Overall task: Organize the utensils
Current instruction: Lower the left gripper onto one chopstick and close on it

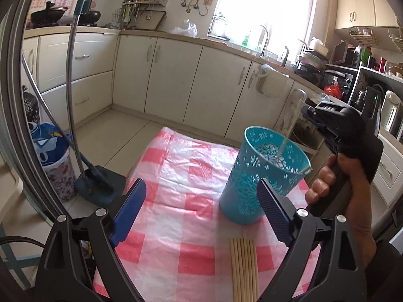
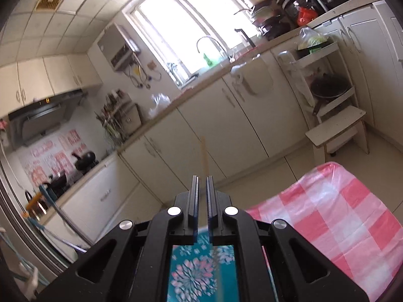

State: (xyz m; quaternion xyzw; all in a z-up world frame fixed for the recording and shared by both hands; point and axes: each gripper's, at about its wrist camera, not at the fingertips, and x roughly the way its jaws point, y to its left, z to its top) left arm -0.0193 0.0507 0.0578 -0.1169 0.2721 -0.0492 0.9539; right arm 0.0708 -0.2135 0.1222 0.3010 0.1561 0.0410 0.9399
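Observation:
In the left wrist view my left gripper (image 1: 201, 183) stands open over the pink checked tablecloth (image 1: 191, 156), nothing between its blue pads (image 1: 131, 209). A bundle of several wooden chopsticks (image 1: 243, 269) lies on the cloth near its right finger. Just beyond stands a teal cup (image 1: 262, 176) with white snowflake cut-outs and a stick leaning inside. A hand holds my right gripper (image 1: 308, 113) above the cup's right side. In the right wrist view the right gripper (image 2: 202, 180) is shut on a single chopstick (image 2: 204, 153) that pokes out past its tips; the teal cup (image 2: 199, 271) shows blurred beneath it.
The table's far edge drops to a tiled floor (image 1: 121, 136). A mop and dustpan (image 1: 95, 186) and a bagged bin (image 1: 55, 166) stand left of the table. Cream cabinets (image 1: 176, 80) run along the back, and a white shelf rack (image 2: 332, 105) stands at the right.

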